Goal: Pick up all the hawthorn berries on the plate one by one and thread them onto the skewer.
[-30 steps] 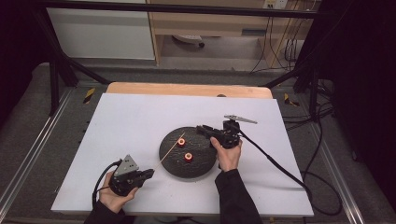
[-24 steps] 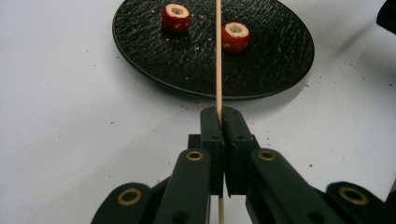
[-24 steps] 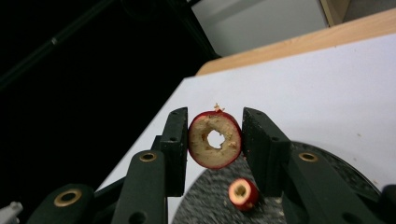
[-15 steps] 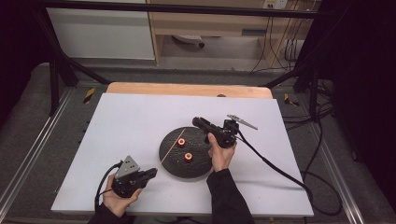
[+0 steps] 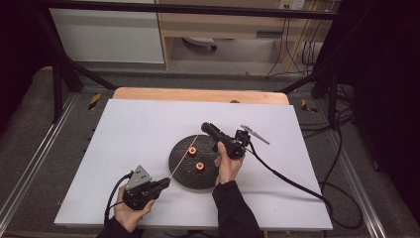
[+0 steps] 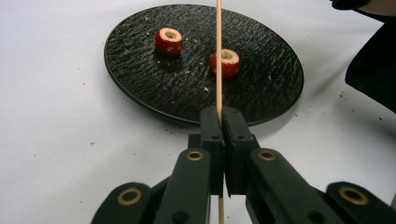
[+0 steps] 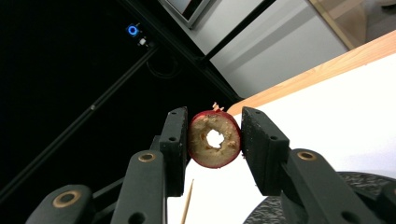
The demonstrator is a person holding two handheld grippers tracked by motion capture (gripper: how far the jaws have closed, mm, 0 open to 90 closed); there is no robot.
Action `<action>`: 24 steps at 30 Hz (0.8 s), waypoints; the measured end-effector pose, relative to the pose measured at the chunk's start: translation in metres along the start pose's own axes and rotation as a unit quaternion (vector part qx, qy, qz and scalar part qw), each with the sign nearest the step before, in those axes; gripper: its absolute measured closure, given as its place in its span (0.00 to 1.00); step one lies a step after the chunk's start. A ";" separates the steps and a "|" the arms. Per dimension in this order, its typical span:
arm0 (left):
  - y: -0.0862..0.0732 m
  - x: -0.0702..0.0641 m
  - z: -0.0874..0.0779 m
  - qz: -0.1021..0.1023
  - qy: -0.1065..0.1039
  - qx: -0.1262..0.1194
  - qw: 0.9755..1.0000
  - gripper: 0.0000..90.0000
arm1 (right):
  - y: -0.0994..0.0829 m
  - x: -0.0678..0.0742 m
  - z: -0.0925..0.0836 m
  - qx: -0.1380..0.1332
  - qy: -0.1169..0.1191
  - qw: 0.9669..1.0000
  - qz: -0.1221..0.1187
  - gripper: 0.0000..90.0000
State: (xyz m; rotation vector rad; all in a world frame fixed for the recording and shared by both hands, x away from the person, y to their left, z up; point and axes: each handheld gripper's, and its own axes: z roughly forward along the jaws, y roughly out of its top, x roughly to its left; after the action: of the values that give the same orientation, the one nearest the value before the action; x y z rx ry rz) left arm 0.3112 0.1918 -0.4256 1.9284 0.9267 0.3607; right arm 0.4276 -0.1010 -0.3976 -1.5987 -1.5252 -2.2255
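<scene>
Right gripper view: right tongs clamp cored fruit ring.

We see a table with a white top and a strip of bare wood along its far edge. A round black plate with a rough, ridged face lies directly on the white top, a little right of the middle. Small crumbs are scattered on the white surface just beside the plate's rim.
</scene>
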 end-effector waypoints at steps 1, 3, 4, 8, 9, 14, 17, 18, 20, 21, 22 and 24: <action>0.000 0.000 0.000 -0.001 0.000 0.000 1.000 0.98 | -0.001 0.000 0.000 -0.002 0.002 1.000 0.005 0.70; 0.000 0.000 0.001 -0.002 -0.001 0.000 1.000 0.98 | -0.004 -0.001 0.001 -0.008 0.005 1.000 0.003 0.70; 0.000 0.000 0.001 -0.002 -0.001 0.000 1.000 0.98 | -0.004 -0.001 0.001 -0.008 0.005 1.000 0.003 0.70; 0.000 -0.001 0.002 -0.001 -0.001 0.001 1.000 0.98 | -0.009 -0.002 0.002 -0.008 0.009 1.000 0.009 0.70; 0.000 -0.001 0.002 -0.001 -0.001 0.000 1.000 0.98 | -0.010 -0.002 0.003 -0.009 0.010 1.000 0.008 0.70; 0.000 -0.002 0.003 0.001 -0.002 0.002 1.000 0.98 | -0.013 -0.003 0.003 -0.010 0.015 1.000 0.017 0.70; 0.000 -0.002 0.004 0.000 -0.002 0.002 1.000 0.98 | -0.014 -0.003 0.003 -0.012 0.017 1.000 0.018 0.70; 0.000 -0.002 0.004 0.000 -0.002 0.002 1.000 0.98 | -0.015 -0.002 0.003 -0.013 0.017 1.000 0.019 0.70; 0.000 -0.002 0.004 0.000 -0.001 0.002 1.000 0.98 | -0.016 -0.002 0.002 -0.015 0.021 0.999 0.021 0.70; 0.000 -0.002 0.004 -0.002 -0.002 0.003 1.000 0.98 | -0.016 -0.002 0.002 -0.017 0.022 0.999 0.020 0.70; 0.000 -0.002 0.004 -0.002 -0.001 0.002 1.000 0.98 | -0.017 -0.002 0.002 -0.017 0.022 0.999 0.021 0.70; 0.000 -0.002 0.004 -0.003 -0.001 0.002 1.000 0.98 | -0.018 -0.002 0.002 -0.018 0.023 0.999 0.022 0.70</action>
State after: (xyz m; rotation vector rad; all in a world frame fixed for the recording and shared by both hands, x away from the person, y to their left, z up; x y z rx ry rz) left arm 0.3119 0.1876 -0.4276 1.9295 0.9326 0.3531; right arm 0.4214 -0.0910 -0.4109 -1.5618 -1.4318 -2.2638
